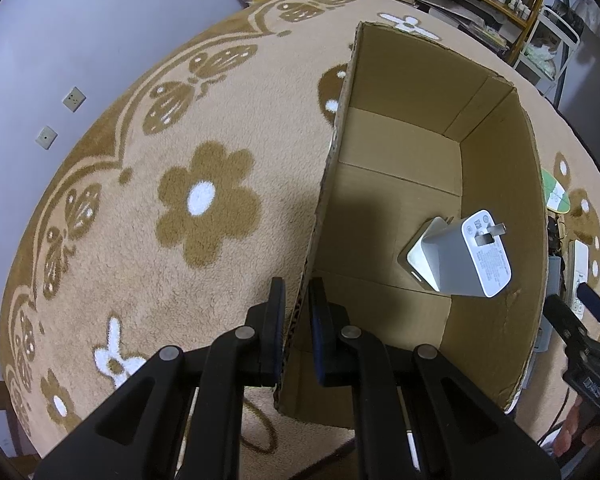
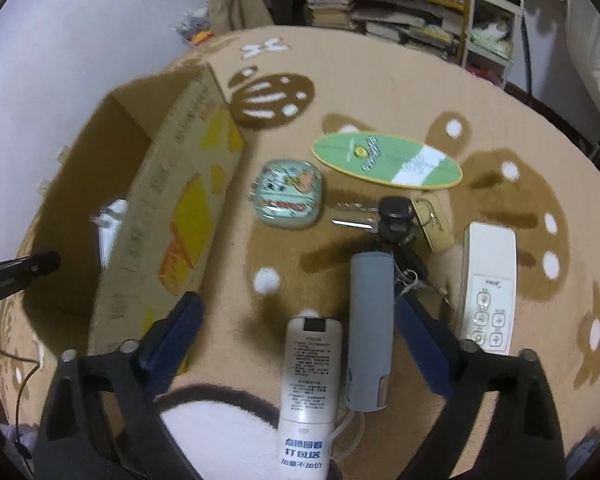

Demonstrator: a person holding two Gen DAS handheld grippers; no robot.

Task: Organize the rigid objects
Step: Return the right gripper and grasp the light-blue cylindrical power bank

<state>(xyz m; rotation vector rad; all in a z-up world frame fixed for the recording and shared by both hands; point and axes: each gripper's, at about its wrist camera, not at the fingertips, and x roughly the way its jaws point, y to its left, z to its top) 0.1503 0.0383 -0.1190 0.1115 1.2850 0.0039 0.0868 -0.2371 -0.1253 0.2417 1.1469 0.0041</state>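
An open cardboard box (image 1: 496,184) stands on the patterned rug. My left gripper (image 1: 298,320) is shut on the box's near side wall, one finger inside and one outside. In the box lies a white plug charger (image 1: 472,256) on top of another white item. My right gripper (image 2: 298,302) is open, low over the rug beside the box (image 2: 172,208). A white remote (image 2: 310,380), back side up, and a grey-blue case (image 2: 370,328) lie between its fingers, and neither pad presses on them.
On the rug past the right gripper lie a clear cartoon earbud case (image 2: 286,196), a green oval board (image 2: 388,160), a bunch of keys (image 2: 384,216) and a second white remote (image 2: 488,288). Shelves (image 2: 420,8) with books and bottles stand behind the rug.
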